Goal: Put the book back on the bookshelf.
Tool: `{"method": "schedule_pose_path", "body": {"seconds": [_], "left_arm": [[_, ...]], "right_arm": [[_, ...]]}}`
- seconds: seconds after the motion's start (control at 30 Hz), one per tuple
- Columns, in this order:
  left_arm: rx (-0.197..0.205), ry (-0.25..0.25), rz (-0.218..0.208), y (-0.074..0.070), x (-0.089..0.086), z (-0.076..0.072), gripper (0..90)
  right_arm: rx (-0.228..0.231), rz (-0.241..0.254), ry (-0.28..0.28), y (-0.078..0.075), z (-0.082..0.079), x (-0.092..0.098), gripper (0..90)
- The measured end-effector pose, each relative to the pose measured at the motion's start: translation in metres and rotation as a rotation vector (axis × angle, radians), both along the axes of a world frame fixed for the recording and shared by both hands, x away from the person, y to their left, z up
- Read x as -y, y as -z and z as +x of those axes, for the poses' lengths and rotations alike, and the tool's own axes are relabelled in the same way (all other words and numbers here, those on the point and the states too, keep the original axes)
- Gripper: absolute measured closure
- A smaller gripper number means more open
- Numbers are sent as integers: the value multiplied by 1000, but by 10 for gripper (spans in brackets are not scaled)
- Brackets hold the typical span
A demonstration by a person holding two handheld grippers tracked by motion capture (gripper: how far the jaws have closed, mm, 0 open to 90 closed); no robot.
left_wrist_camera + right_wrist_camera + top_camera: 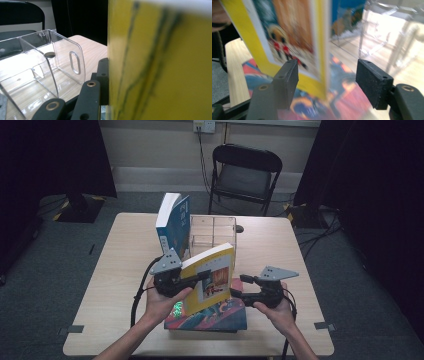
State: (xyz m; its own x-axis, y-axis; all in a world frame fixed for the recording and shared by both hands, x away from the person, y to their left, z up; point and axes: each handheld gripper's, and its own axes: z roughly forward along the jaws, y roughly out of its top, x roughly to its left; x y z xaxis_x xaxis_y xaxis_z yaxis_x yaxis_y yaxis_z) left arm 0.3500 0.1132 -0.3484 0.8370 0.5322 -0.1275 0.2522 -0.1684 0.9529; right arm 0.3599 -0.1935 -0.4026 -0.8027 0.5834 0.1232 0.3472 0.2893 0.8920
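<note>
A yellow-covered book (215, 280) stands tilted on its lower edge, with my left gripper (202, 276) shut on its left side. In the left gripper view that book (162, 70) is a blurred yellow wall on the right, with my left gripper (107, 75) showing one black jaw against it. My right gripper (239, 286) sits just right of the book, open. In the right gripper view the book's (287, 37) near edge hangs between the jaws of my right gripper (328, 82), which stand apart from it. Under it lies a colourful book (215, 317) flat on the table.
A clear plastic organizer (215, 232) with dividers stands behind the books, and a blue book (172, 225) stands upright at its left end. The wooden table (125, 270) is bare on its left side. A black folding chair (245, 175) stands beyond the far edge.
</note>
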Motion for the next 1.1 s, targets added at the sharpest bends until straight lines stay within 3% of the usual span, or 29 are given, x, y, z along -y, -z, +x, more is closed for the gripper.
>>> {"method": "schedule_pose_path", "body": {"seconds": [0.2, 0.5, 0.87, 0.97, 1.1], "left_arm": [[-42, -49, -46, 3, -16, 4, 757], [-43, -101, -9, -2, -28, 7, 757], [-33, -190, 1, -11, -44, 11, 757], [-24, -220, -9, -12, -43, 15, 757], [-21, -238, -22, -13, -38, 22, 757]], "right_arm": [[-62, -26, 72, 19, -5, 29, 287], [-134, -89, 176, 46, -3, 61, 243], [-183, -165, 254, 69, 10, 70, 228], [-204, -192, 254, 75, 13, 71, 231], [-192, -219, 276, 78, 15, 71, 224]]}}
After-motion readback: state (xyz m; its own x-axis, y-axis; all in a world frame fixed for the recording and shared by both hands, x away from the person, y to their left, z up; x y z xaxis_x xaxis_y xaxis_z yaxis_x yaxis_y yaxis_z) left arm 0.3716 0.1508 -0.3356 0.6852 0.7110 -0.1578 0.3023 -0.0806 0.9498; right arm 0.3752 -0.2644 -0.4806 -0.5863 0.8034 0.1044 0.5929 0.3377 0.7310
